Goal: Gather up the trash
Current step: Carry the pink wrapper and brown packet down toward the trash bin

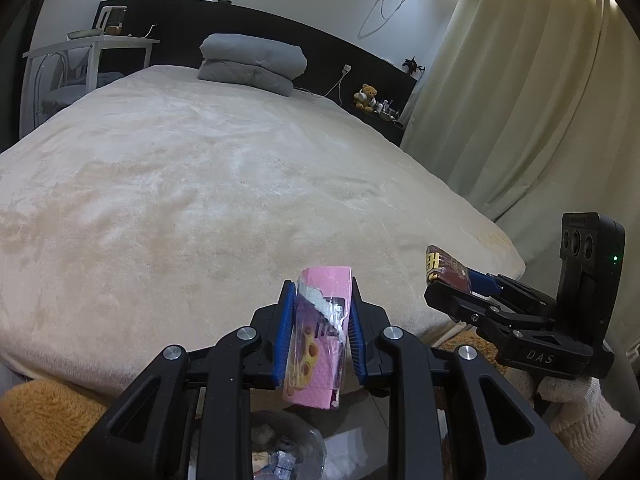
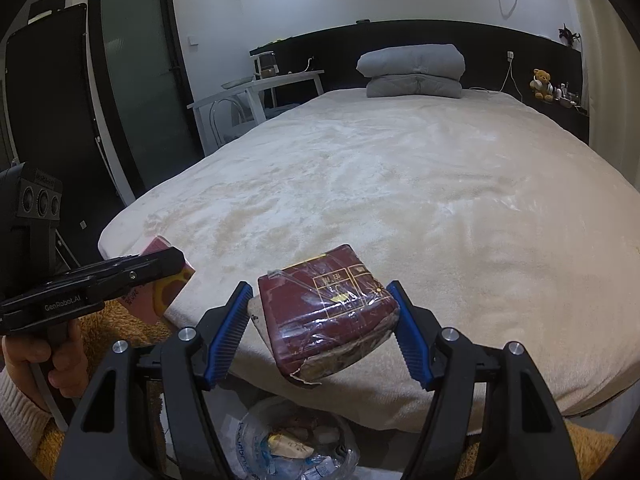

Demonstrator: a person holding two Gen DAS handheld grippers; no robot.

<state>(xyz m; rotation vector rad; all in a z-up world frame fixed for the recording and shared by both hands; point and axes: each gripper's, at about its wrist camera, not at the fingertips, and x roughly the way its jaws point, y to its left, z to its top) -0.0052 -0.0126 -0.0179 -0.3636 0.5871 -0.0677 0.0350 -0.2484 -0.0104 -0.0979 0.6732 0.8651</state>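
My left gripper (image 1: 318, 312) is shut on a pink box (image 1: 320, 340) with torn plastic wrap, held above the foot of the bed. The pink box also shows at the left of the right wrist view (image 2: 168, 292). In the right wrist view a dark red box (image 2: 332, 312) in clear wrap sits between my right gripper's (image 2: 324, 312) blue pads. The right pad (image 2: 408, 332) touches it; a gap shows at the left pad (image 2: 228, 328). In the left wrist view the red box (image 1: 444, 268) sticks out of that gripper. A trash bin (image 2: 296, 444) with wrappers stands on the floor below both grippers.
The bed (image 1: 200, 180) with a cream blanket fills both views. A folded grey quilt (image 1: 252, 62) lies at its head. A white side table (image 1: 92, 46) stands at the left, curtains (image 1: 520, 100) at the right. An orange rug (image 1: 44, 420) lies on the floor.
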